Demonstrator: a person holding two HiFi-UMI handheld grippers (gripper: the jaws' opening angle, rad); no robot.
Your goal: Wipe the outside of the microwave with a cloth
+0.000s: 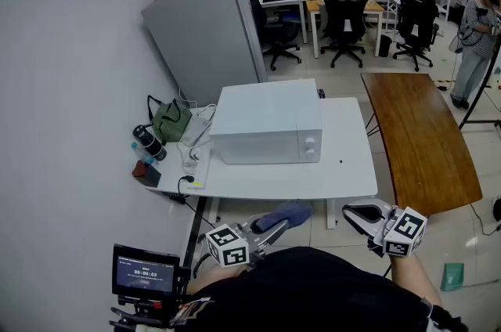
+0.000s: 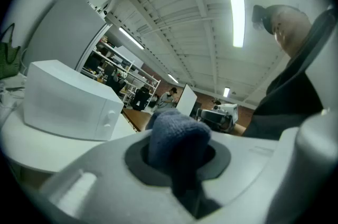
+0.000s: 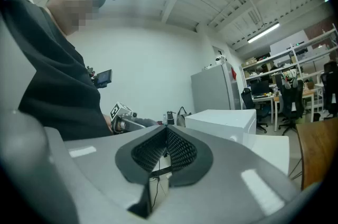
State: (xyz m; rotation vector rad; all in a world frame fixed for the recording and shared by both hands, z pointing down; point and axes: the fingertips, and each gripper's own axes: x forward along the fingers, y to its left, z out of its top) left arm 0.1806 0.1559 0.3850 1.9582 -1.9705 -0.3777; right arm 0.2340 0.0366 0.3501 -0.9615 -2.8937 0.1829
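Microwave (image 1: 270, 127) — white, two knobs at the right of its front face, standing toward the back of the white desk (image 1: 344, 175) and well apart from both tools. No cloth touches it.

Desk, left end: dark bottle (image 1: 147, 142), green bag (image 1: 171, 120) and a tangle of cables (image 1: 196, 136), all just beside the microwave's left side.

Left tool (image 1: 266, 230): low, on the near side of the desk's front edge. Its jaws are closed on a blue cloth (image 1: 286, 213). The left gripper view shows the cloth bunched into a rounded wad that stands out past the tips, with the microwave off to that view's left and at a distance.

Right tool (image 1: 362, 216): low, to the right of the left tool, just off the desk's front right corner. Its jaws are together with the ribbed pads meeting and nothing between them.

Right of the desk: wooden table (image 1: 423, 138), bare, no part of the job.

Step in hand, as judged: the cloth is gripped and ready, and wiping has not started. The next move calls for carrying the left tool forward over the desk edge, pressing the wad onto a face — front or top look nearest — and stroking across it. The clutter at the left end will likely crowd that side. The right tool could steady the casing should it slide.
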